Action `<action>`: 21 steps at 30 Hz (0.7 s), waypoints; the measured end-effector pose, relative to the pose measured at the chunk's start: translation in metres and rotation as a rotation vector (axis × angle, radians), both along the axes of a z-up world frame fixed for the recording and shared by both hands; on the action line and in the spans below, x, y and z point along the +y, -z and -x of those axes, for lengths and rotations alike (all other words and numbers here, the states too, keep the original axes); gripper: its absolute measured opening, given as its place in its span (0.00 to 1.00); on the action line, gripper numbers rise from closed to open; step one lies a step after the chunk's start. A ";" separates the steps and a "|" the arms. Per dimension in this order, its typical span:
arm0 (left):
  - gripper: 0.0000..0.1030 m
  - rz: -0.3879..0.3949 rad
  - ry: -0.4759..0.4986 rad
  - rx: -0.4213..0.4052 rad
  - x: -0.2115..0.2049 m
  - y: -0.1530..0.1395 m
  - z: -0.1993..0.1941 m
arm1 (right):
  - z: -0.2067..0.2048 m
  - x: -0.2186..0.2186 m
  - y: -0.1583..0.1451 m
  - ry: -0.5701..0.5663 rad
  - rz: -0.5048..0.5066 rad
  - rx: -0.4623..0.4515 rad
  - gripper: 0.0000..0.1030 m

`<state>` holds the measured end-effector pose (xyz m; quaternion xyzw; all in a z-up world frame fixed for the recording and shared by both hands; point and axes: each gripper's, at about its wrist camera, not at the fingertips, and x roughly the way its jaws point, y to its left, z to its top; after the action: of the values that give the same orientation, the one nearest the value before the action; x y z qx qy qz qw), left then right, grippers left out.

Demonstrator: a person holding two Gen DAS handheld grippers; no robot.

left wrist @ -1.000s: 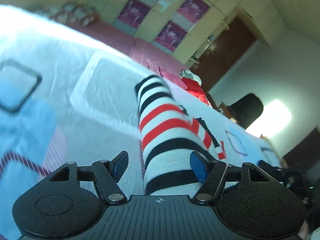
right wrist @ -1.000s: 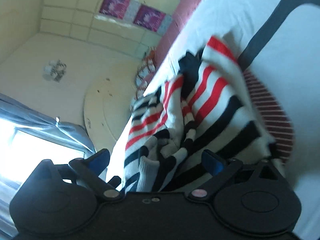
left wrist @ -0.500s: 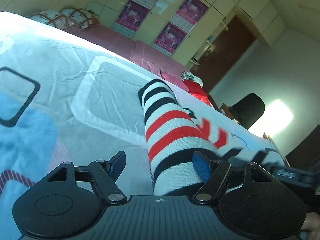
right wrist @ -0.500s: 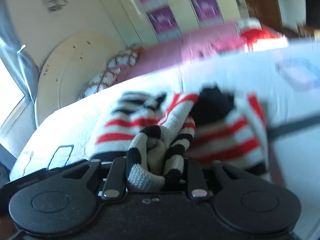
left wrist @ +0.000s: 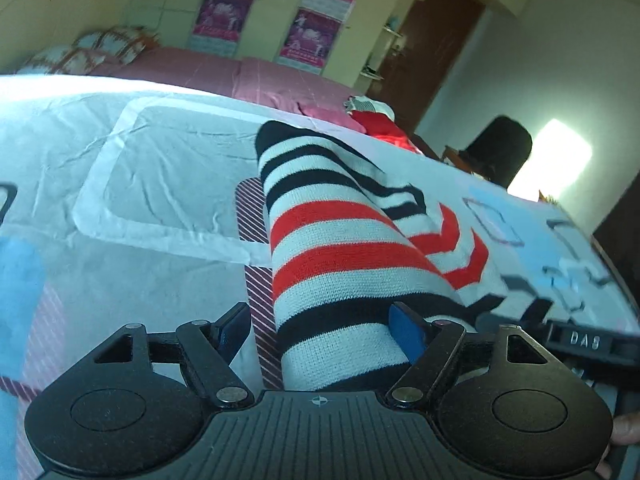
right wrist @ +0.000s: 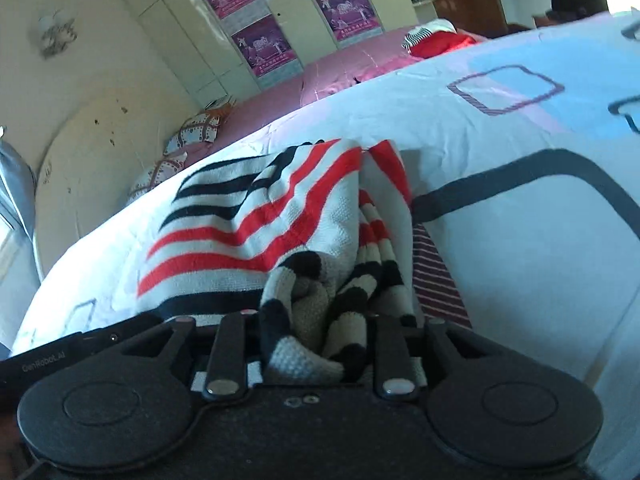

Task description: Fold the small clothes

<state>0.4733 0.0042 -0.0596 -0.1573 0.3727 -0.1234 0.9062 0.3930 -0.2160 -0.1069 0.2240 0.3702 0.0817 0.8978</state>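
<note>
Now that your right gripper (right wrist: 312, 332) has clamped a bunched edge of the striped knit (left wrist: 340, 248) on the bedspread (left wrist: 160, 184) — a second ago it was wide — your left gripper (left wrist: 320, 328) still gapes astride, so the fold can begin.

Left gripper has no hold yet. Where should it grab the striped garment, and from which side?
Take the striped garment at its near hem, straight ahead: that raised band already sits between the open left gripper fingers.
</note>
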 end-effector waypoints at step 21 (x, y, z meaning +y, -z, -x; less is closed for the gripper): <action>0.74 -0.089 -0.022 0.005 -0.006 0.008 -0.014 | -0.002 0.012 0.006 0.001 0.235 -0.060 0.23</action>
<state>0.4876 -0.0015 -0.0680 -0.1213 0.3782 -0.0963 0.9127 0.3954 -0.2043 -0.1131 0.1151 0.3501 0.0438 0.9286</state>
